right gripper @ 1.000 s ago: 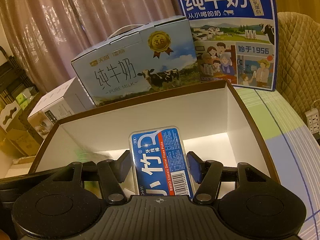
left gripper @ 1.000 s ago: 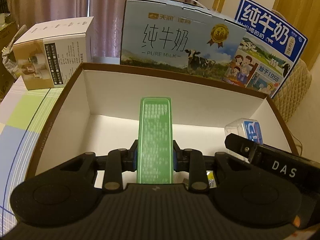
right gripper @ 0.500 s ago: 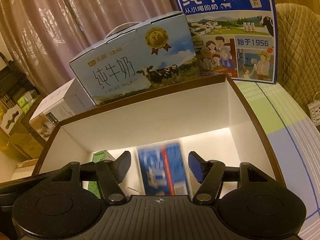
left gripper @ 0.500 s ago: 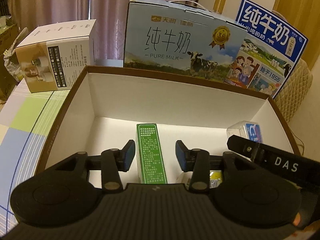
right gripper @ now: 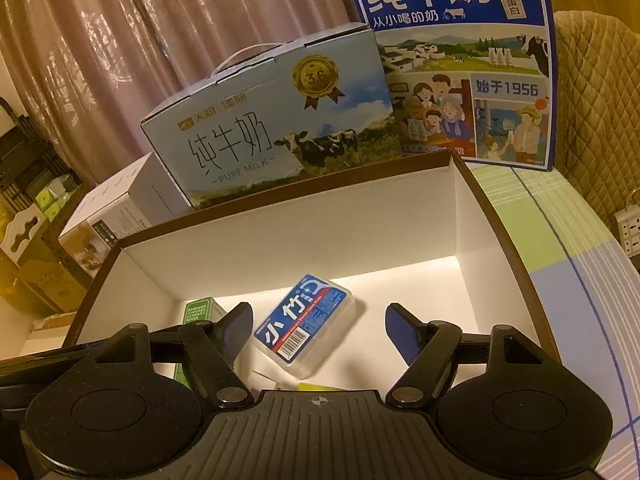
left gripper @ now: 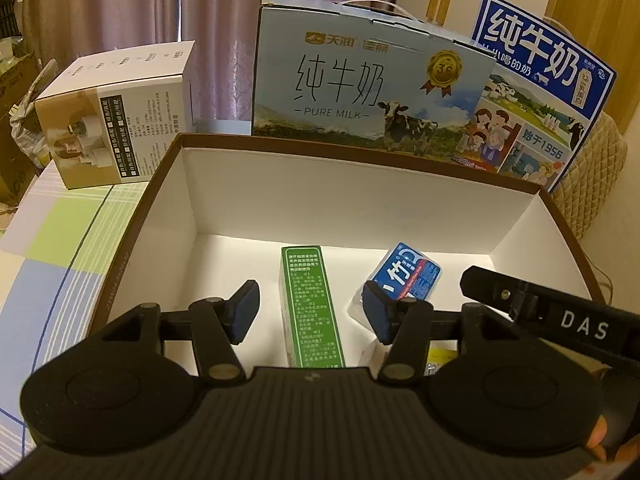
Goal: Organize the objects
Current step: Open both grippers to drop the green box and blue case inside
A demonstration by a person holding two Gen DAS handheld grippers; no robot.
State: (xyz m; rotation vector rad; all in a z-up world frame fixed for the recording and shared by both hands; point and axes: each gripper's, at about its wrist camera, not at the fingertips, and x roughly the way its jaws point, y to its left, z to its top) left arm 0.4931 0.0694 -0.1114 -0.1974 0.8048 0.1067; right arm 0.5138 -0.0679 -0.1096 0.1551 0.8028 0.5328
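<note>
The left gripper [left gripper: 310, 308] hangs over the open box [left gripper: 328, 196], its jaws spreading and holding nothing; the green carton [left gripper: 310, 308] lies on the box floor below the gap, its face covered in small print too fine to read. The right gripper [right gripper: 320, 330] is beside it over the same box, jaws also widening and empty, with "DAS" lettered on its side in the left view. Under it the clear floss-pick case [right gripper: 306, 318] lies tilted on the box floor, its blue label reading "Classic Dental Floss Picks" above a barcode.

Behind the box stand two milk cases: a pale blue one [left gripper: 368, 80] marked "PURE MILK" with a gold "3.6" seal, and a dark blue one [right gripper: 456, 60] bearing "1956". Left of the box sits one white printed carton [left gripper: 116, 116].
</note>
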